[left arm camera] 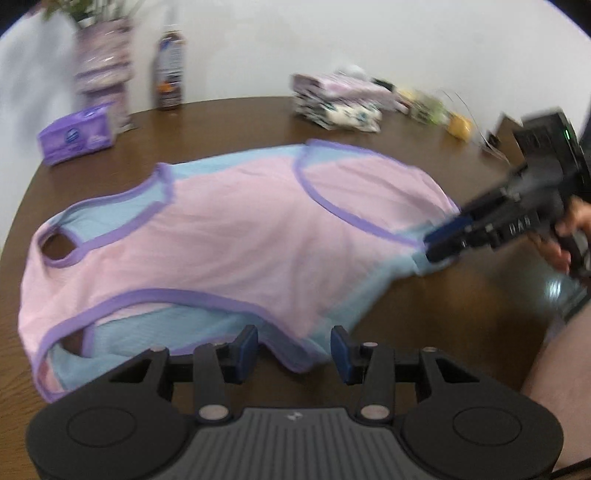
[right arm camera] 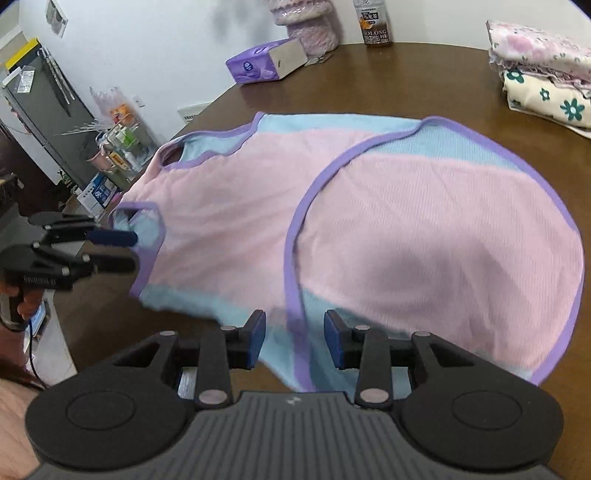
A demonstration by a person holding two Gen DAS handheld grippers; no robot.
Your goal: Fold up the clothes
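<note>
I am holding my left gripper (left arm camera: 294, 349) just over the near edge of the pink and blue top (left arm camera: 229, 236), its jaws parted with only a fold of blue hem lying below the gap, nothing pinched. My right gripper (right arm camera: 294, 341) is hovering the same way at the top's other end, jaws apart over the purple-trimmed edge, pads clear of the cloth. The top is lying spread flat across the brown table (left arm camera: 221, 122), pink side up. Beyond it, toward the wall, a stack of folded clothes (right arm camera: 543, 77) is sitting on the far right, and a purple tissue pack (right arm camera: 258, 64) and a tea bottle (right arm camera: 372, 22) are standing on the far left.
</note>
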